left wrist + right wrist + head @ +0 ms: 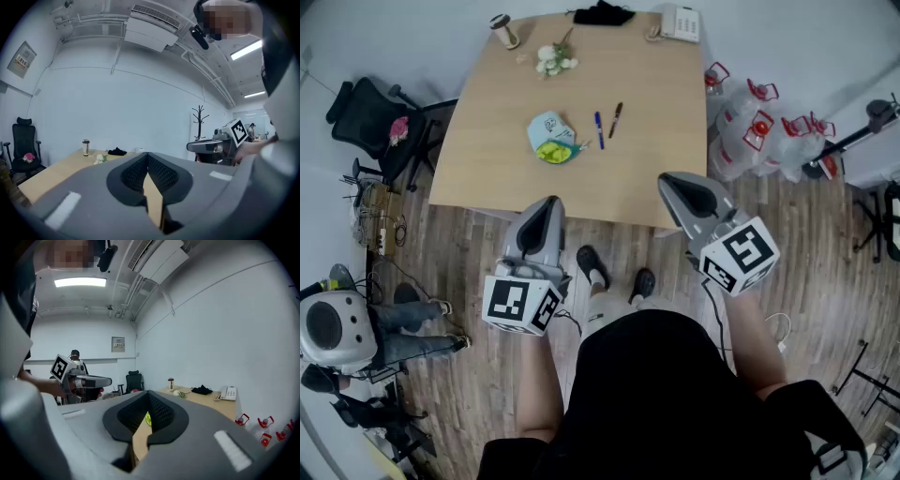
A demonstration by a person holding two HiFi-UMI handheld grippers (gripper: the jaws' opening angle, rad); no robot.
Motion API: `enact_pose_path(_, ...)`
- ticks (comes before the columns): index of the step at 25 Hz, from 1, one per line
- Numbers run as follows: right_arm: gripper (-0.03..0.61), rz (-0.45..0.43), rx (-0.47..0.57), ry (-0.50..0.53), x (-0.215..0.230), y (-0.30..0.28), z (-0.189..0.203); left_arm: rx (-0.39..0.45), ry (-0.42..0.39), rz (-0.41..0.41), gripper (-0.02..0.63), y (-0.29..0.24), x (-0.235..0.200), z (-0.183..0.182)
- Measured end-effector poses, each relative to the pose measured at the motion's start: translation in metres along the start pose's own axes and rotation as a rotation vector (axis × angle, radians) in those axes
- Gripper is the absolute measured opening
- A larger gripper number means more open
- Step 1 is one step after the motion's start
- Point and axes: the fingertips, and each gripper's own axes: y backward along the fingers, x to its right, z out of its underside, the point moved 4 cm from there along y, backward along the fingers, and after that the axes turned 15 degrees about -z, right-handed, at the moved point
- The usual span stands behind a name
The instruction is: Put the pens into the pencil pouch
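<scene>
On the wooden table (497, 150) lies a light blue pencil pouch (551, 137) with a yellow-green opening. Just right of it lie a blue pen (599, 129) and a dark pen (616, 120), side by side. My left gripper (551, 202) hovers over the table's near edge, well short of the pouch, jaws shut and empty. My right gripper (667, 180) hangs at the near right corner, also shut with nothing in it. In the left gripper view the left gripper's (147, 159) pads meet. In the right gripper view the right gripper's (149, 397) pads meet, and a sliver of the pouch (148, 418) shows behind them.
At the table's far end are white flowers (553, 60), a cup (502, 30), a black cloth (604, 13) and a telephone (678, 22). A black office chair (375, 117) stands left of the table, and water jugs (759, 131) stand right of it. A person's legs (412, 323) show at lower left.
</scene>
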Motion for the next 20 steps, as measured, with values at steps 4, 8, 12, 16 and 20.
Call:
enact_pose_path(4, 0.008, 0.011, 0.008, -0.009, 0.000, -0.001, 0.000, -0.005, 0.006, 0.002, -0.003, 0.002, 0.001, 0.000)
enact_pose_path(8, 0.009, -0.002, 0.044, -0.038, 0.000, -0.001, 0.000, -0.010, 0.005, 0.006, -0.003, 0.001, 0.005, 0.000)
enact_pose_path(12, 0.009, -0.012, 0.037, -0.044, 0.000, 0.002, 0.004, -0.019, 0.006, 0.009, -0.003, -0.002, 0.011, 0.002)
enact_pose_path(16, 0.011, -0.016, 0.020, -0.051, 0.001, 0.006, 0.011, -0.030, 0.016, 0.008, -0.003, -0.002, 0.017, 0.007)
enact_pose_path(20, 0.011, -0.025, 0.004, -0.069, 0.005, 0.005, 0.019, -0.039, 0.007, -0.017, -0.002, -0.005, 0.015, 0.011)
